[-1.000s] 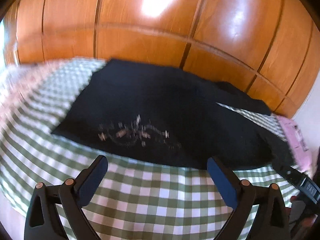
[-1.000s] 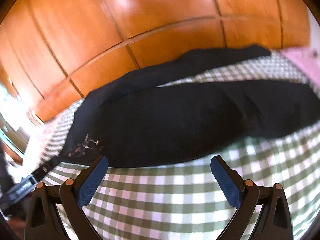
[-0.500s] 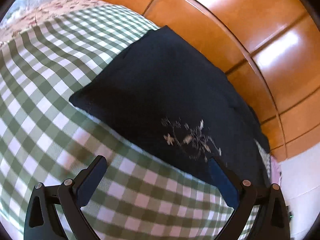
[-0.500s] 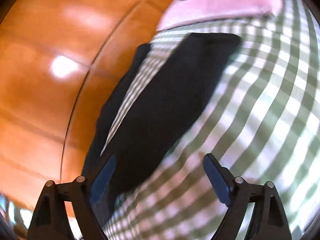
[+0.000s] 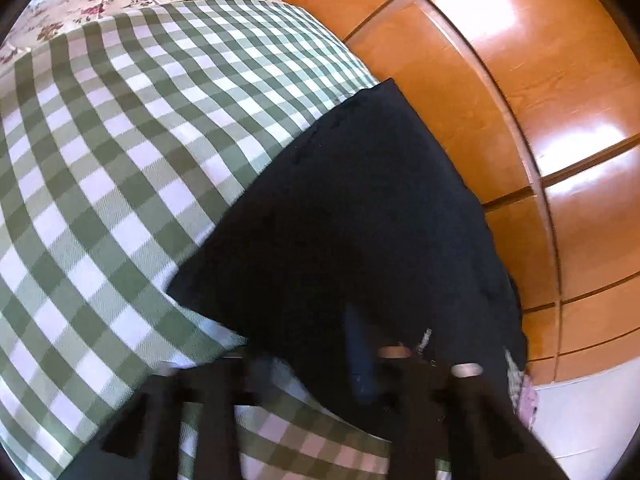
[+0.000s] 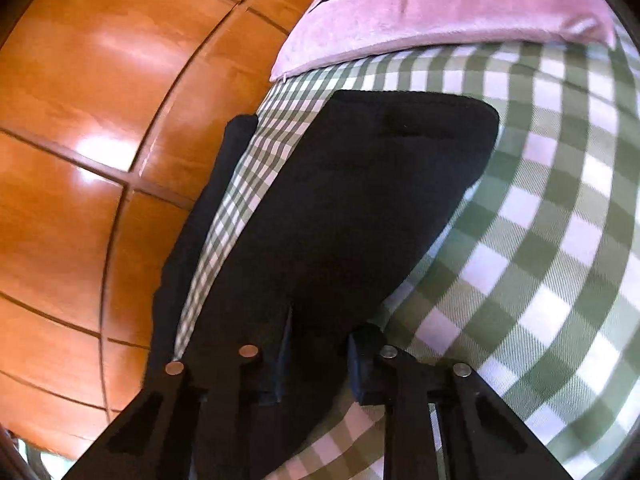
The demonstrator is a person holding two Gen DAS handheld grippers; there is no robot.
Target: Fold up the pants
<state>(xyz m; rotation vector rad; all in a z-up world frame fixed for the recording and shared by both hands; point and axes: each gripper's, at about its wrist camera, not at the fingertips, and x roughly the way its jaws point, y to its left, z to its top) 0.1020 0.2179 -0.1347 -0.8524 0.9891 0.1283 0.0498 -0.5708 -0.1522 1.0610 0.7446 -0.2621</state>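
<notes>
Both grippers have dropped from above the checked cloth onto the dark pants and rolled, so the wooden panelling now runs down the side of each view. From the left wrist, the left gripper point(image 5: 362, 364) is closing, blurred, its blue pad point(image 5: 360, 354) against the black fabric near the embroidered patch; the cloth seems pinched between the jaws, though blur hides the far pad. The pants point(image 5: 352, 216) lie flat on the green-and-white checked cloth point(image 5: 120, 168), their far corner close to the wood panelling point(image 5: 520, 100); wide bare check lies to the left, up to a floral cover point(image 5: 120, 4). From the right wrist, the right gripper point(image 6: 320, 360) is closing with the near edge of one trouser leg point(image 6: 352, 208) between its pads, a narrow gap remaining. Only this view shows the second leg point(image 6: 208, 208) along the panelling with a strip of check between, the squared hem end, and a pink pillow point(image 6: 440, 12) beyond; open check spreads right
</notes>
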